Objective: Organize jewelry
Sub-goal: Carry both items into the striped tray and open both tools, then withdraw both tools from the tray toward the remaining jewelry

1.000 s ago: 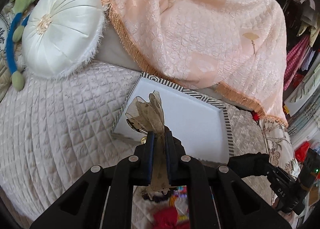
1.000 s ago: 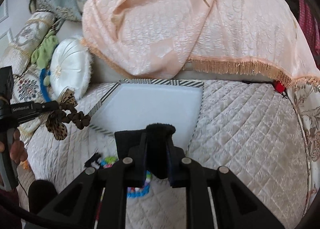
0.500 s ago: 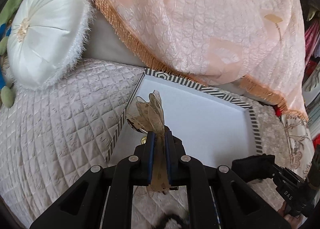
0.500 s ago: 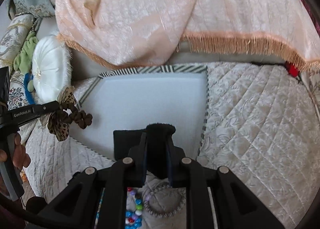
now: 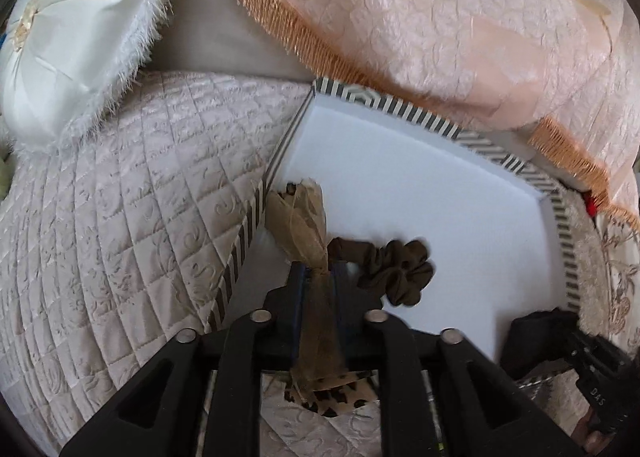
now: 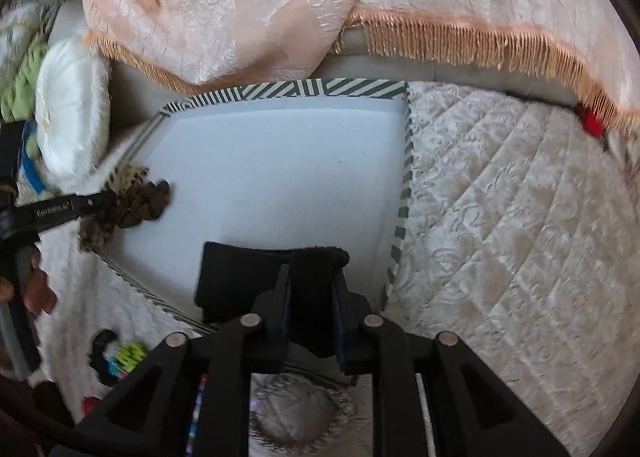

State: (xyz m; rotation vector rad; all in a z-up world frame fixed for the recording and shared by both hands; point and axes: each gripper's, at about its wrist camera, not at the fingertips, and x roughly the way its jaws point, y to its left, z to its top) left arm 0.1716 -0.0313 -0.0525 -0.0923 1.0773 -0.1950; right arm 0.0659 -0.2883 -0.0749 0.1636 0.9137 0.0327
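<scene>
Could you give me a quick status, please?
Left gripper just been opening, leopard-print bow between jaws, over tray. Right gripper grips black cloth. Nothing blocking.

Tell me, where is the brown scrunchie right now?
The scrunchie lies on the white floor of the striped tray, by its left rim in the left wrist view, just right of the left tool and the sheer bow between its fingers.
</scene>
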